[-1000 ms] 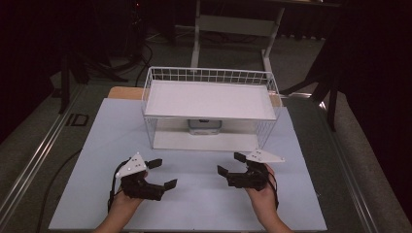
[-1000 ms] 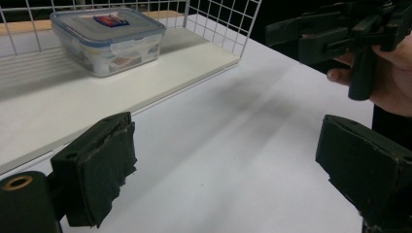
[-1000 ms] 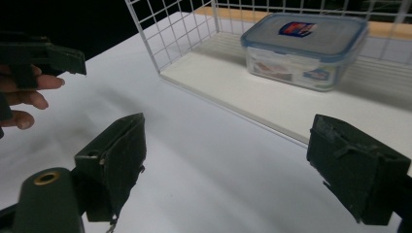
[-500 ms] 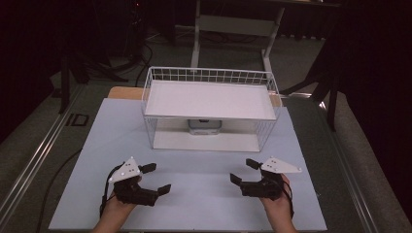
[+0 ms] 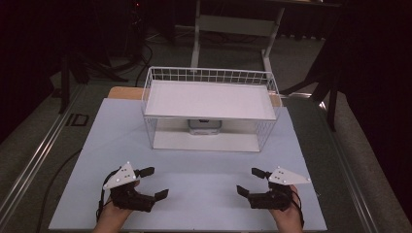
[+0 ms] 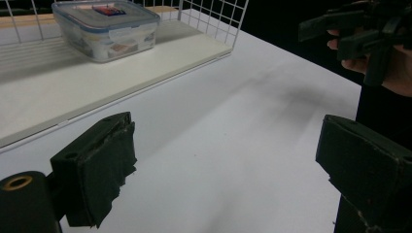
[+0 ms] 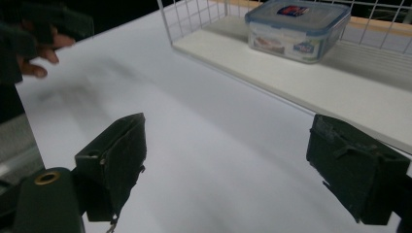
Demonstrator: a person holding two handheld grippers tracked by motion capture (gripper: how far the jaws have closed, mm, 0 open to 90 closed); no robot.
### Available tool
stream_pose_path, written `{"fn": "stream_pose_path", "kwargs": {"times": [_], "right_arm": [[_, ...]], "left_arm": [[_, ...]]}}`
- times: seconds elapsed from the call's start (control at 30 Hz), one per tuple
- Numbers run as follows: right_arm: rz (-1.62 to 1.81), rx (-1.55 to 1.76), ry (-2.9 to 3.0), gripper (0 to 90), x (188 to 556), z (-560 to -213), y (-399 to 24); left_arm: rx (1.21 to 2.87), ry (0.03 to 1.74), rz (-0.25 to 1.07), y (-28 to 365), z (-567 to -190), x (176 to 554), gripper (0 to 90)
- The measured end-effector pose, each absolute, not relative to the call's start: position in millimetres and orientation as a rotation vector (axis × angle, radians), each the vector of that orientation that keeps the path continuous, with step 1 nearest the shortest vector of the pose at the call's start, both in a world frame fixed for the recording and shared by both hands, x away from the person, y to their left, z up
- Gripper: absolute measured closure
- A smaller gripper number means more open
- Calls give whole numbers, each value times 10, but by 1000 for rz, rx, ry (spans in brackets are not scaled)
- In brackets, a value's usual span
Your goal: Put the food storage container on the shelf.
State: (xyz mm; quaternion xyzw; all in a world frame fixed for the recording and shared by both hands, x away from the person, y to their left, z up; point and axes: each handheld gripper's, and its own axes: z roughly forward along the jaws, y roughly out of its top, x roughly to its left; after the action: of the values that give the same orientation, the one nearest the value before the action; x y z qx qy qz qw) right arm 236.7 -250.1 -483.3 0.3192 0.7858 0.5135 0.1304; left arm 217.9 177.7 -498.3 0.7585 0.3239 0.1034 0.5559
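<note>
Under the wire rack's (image 5: 210,108) top shelf sits the lidded container (image 5: 204,126) | both my hand-held grippers, left (image 5: 150,183) and right (image 5: 248,181), spread empty, well short of it | I'd go in low, centered.

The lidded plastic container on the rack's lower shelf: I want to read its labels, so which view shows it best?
The right gripper view: the clear container with its blue-rimmed lid sits close, lid and side labels visible. The left gripper view shows it nearly as well, cut off at the top. In the high view it is mostly hidden under the wire rack's upper shelf.
</note>
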Motion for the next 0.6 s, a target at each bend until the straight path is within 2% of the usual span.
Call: {"fn": "stream_pose_path", "kwargs": {"times": [0.6], "right_arm": [[1478,856,2267,144,2459,-5014,-2639]], "left_arm": [[1833,757,231,1740,-5145,2186,82]]}}
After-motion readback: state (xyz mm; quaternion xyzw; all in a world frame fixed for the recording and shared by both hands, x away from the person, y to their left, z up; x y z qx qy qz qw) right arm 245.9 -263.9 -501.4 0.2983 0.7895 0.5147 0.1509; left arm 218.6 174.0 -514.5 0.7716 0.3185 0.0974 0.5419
